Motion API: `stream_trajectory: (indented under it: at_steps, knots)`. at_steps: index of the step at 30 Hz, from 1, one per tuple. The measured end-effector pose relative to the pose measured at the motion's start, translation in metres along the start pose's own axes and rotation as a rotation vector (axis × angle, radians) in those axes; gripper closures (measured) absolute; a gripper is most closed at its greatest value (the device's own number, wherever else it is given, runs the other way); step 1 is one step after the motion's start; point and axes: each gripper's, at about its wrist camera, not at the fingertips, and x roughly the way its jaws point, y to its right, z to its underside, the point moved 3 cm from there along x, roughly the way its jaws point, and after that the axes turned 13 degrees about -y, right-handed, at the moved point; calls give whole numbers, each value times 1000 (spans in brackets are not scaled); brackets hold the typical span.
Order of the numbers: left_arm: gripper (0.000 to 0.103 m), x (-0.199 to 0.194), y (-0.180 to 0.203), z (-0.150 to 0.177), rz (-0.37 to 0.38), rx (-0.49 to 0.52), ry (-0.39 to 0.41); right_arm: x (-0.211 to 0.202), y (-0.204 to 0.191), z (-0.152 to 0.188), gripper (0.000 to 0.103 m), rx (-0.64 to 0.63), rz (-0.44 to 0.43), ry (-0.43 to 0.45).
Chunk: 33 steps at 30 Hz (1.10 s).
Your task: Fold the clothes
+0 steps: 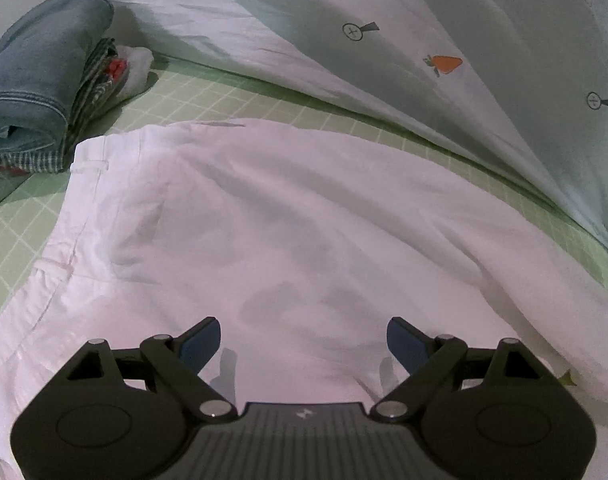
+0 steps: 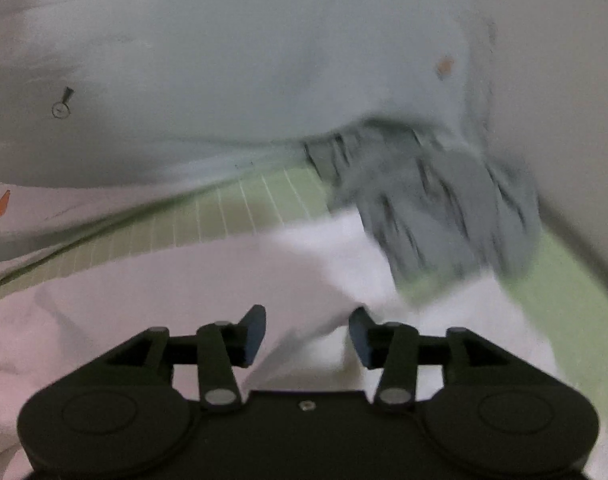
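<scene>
White trousers (image 1: 264,216) lie spread on the green grid sheet (image 1: 232,96), waistband at the left. My left gripper (image 1: 304,344) is open and empty just above the white cloth near its front part. In the right wrist view, which is blurred, my right gripper (image 2: 307,334) is open, with a raised fold of the same white cloth (image 2: 315,280) between and ahead of its fingers. I cannot tell if it touches the cloth.
A stack of folded clothes with blue jeans (image 1: 36,68) on top stands at the far left. A pale quilt with carrot prints (image 1: 443,40) runs along the back. A crumpled grey garment (image 2: 443,196) lies at the right, beyond the trousers.
</scene>
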Motion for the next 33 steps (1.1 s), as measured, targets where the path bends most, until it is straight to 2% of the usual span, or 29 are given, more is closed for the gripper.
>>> stream_trajectory:
  at_steps: [2,4,7,8,9,11,17,20,22,23,24,26,28,29,30,31,33]
  knots:
    - [12,2,5,0,-22,-8,3,10,-1,-26,45,-28,-23,21]
    - [12,7,9,-1,-44,-22,0,24,0,-51,44,-48,-35,31]
    - [13,16,13,-6,-77,-43,-15,37,5,-82,39,-55,63,88]
    - [12,19,14,-7,-87,-48,-20,39,8,-90,34,-56,99,117]
    - [12,22,15,-9,-98,-52,-26,49,7,-92,29,-91,95,97]
    - [12,31,18,-12,-116,-54,-46,70,6,-95,25,-160,87,58]
    - [13,64,33,-24,-146,6,-131,132,3,-103,21,-369,62,-59]
    - [12,70,41,-29,-158,65,-135,163,1,-107,20,-477,51,-116]
    - [12,72,44,-31,-176,106,-130,182,-13,-102,17,-647,69,-119]
    - [12,73,45,-32,-182,117,-131,188,-13,-105,16,-685,53,-116]
    - [12,74,45,-32,-184,117,-135,195,-14,-107,7,-722,37,-115]
    - [12,76,45,-31,-184,112,-140,204,-10,-118,7,-726,-23,-165]
    - [12,77,45,-30,-184,102,-142,204,-4,-123,23,-721,-127,-245]
    - [12,77,44,-30,-183,98,-143,203,-2,-126,47,-717,-179,-285]
    - [12,78,44,-29,-183,93,-145,203,1,-129,62,-713,-231,-325]
    - [12,79,44,-29,-183,88,-146,202,3,-131,87,-711,-279,-361]
    - [12,79,44,-28,-179,79,-150,191,-7,-144,96,-782,-218,-276]
